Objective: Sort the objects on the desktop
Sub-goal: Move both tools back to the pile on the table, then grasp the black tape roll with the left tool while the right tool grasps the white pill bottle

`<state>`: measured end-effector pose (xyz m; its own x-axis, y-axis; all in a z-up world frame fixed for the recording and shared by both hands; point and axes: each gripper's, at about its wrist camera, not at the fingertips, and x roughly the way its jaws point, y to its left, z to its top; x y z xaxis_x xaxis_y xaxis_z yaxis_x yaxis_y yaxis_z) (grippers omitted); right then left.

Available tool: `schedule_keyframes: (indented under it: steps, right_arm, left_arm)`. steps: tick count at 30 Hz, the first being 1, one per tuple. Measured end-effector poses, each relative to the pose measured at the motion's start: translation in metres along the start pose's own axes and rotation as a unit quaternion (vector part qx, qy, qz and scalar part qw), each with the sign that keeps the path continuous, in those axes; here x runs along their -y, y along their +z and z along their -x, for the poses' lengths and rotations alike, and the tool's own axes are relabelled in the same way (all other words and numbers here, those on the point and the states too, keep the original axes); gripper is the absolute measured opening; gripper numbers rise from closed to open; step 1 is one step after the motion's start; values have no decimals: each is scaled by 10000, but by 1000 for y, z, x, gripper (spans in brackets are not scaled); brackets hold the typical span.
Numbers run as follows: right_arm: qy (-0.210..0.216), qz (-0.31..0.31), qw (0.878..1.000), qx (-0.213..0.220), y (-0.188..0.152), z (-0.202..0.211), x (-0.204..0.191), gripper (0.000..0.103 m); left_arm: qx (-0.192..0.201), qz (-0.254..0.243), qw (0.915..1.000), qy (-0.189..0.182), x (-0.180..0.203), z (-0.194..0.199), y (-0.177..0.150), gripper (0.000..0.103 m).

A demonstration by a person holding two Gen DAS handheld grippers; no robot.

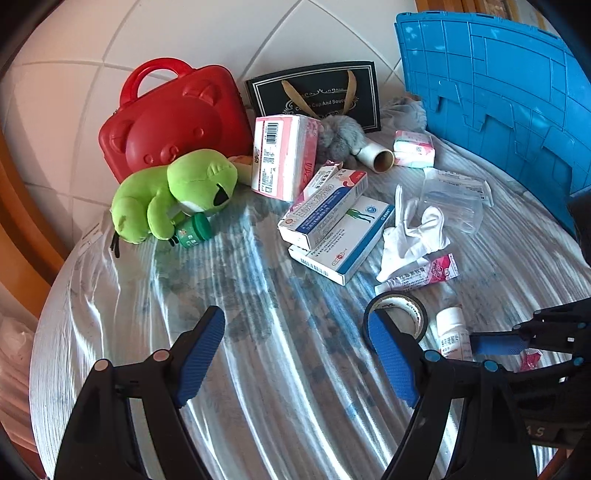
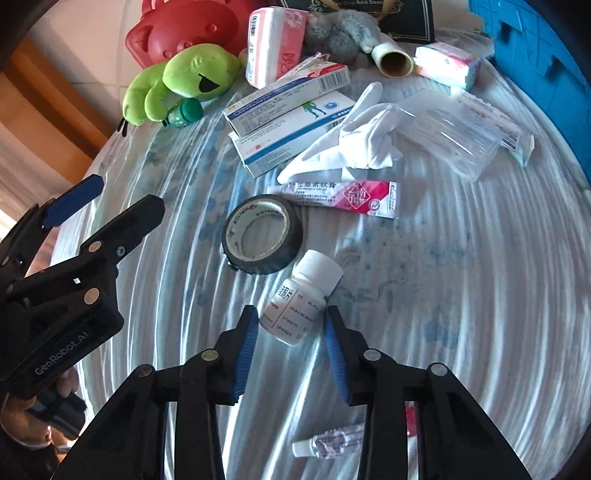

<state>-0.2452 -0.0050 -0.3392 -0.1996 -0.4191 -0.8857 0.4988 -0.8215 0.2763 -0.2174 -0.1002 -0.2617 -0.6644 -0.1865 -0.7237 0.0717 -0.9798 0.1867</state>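
I bring my right gripper (image 2: 290, 332) around the white pill bottle (image 2: 301, 299) lying just below the black tape roll (image 2: 263, 234); its jaws are narrow, not yet pressing; I should centre before squeezing; left gripper (image 1: 295, 354) hangs wide, empty.

red case (image 2: 184, 26) and black gift bag (image 2: 402, 18) are getting cropped by the top edge, right tool's arms are hiding part of the small vial (image 2: 328, 443).

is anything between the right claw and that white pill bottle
Nothing visible. The white pill bottle lies tilted on the cloth with its lower end already between the right claw's blue pads. The black tape roll sits just beyond its cap, outside the approach.
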Motion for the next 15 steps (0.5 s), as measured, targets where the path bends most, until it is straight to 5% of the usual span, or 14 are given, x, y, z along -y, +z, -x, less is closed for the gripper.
schedule_keyframes:
  steps: [5, 15]
  right_arm:
    - [-209, 387, 9990, 64, 6, -6, -4, 31]
    - [-250, 86, 9996, 108, 8, 20, 37, 29]
  left_arm:
    - [-60, -157, 9996, -234, 14, -10, 1, 80]
    - [-374, -25, 9945, -981, 43, -45, 2, 80]
